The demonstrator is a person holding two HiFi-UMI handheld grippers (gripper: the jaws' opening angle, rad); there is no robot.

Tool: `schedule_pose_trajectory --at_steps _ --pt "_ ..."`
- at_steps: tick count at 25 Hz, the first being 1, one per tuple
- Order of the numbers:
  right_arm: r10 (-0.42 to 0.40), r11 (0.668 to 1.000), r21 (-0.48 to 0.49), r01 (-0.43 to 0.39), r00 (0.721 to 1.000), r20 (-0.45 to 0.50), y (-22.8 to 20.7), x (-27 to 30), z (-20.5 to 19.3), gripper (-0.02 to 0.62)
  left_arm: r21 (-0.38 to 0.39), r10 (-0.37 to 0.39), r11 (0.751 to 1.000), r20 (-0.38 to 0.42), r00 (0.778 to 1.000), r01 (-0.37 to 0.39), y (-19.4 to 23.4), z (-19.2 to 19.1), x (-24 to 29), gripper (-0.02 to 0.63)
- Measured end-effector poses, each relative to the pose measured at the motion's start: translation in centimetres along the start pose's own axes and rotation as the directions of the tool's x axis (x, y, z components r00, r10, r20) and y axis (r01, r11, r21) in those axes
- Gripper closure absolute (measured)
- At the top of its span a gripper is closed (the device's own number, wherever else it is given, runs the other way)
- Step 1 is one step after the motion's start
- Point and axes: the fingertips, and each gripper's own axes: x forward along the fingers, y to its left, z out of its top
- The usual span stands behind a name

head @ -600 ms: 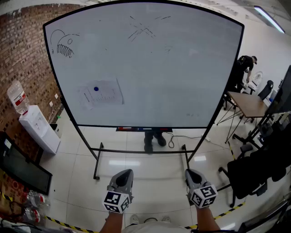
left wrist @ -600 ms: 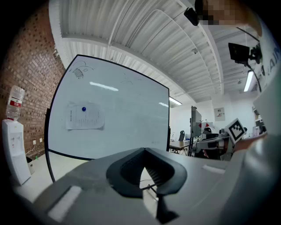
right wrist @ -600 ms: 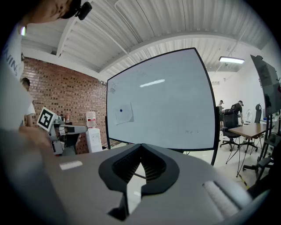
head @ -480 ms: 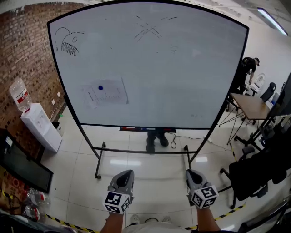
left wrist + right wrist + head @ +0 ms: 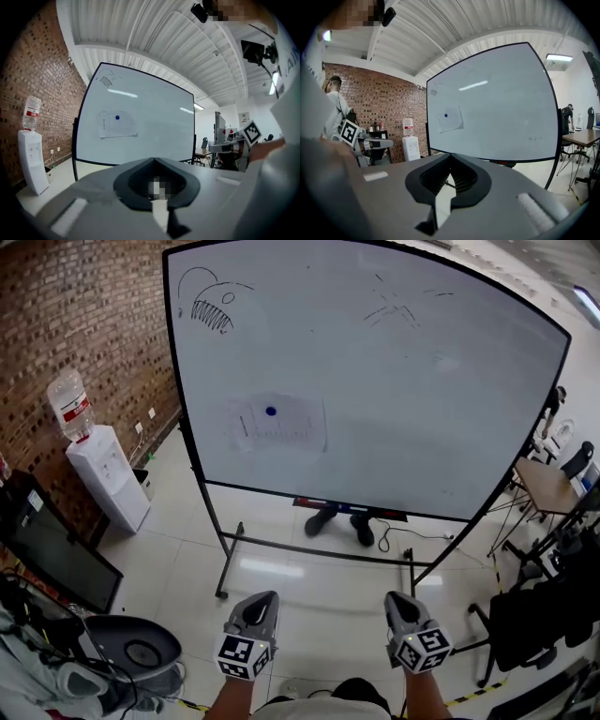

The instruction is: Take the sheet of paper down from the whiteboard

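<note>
A white sheet of paper (image 5: 278, 423) hangs on the large whiteboard (image 5: 422, 409), held by a blue round magnet (image 5: 271, 412) at its top middle. The same paper (image 5: 117, 125) with its magnet (image 5: 117, 117) appears in the left gripper view, and the paper (image 5: 451, 118) shows small in the right gripper view. My left gripper (image 5: 258, 607) and right gripper (image 5: 398, 607) are side by side low in the head view, far short of the board. Both are shut with nothing between the jaws.
The whiteboard stands on a wheeled black frame (image 5: 319, 549); someone's shoes (image 5: 339, 521) show behind it. A water dispenser (image 5: 105, 474) stands by the brick wall at left. A black monitor (image 5: 52, 554) and an office chair (image 5: 131, 648) are at lower left. Desks and chairs (image 5: 553, 502) fill the right.
The head view has swung left and downward: the whiteboard and paper now sit further right in frame, and the chair at lower left has come into view. Both grippers stay in place.
</note>
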Motion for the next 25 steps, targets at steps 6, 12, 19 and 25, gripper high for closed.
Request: schedule_pose_trajectory --at_steps 6,12,19,25 --pt "0.062 0.998 -0.028 -0.063 0.998 -0.033 2.5 4.7 0.2 0.589 -0.047 0.038 0.998 -0.006 0.999 -0.038 3.8 -1.0 -0.1 0.604" --pt "0.130 0.990 -0.053 -0.129 0.992 0.004 0.8 11.8 3.2 0.589 -0.059 0.102 0.993 -0.009 0.995 -0.103 8.2 -0.6 3.4 0.604" --pt "0.212 0.976 -0.062 -0.209 0.976 0.046 -4.3 21.7 7.6 0.589 -0.022 0.201 0.980 0.020 0.979 -0.200 13.9 3.3 12.3 0.604" --pt "0.308 0.949 -0.085 -0.302 0.949 0.065 -7.3 29.1 12.3 0.589 0.033 0.278 0.960 0.046 0.960 -0.279 17.1 7.4 19.8 0.604"
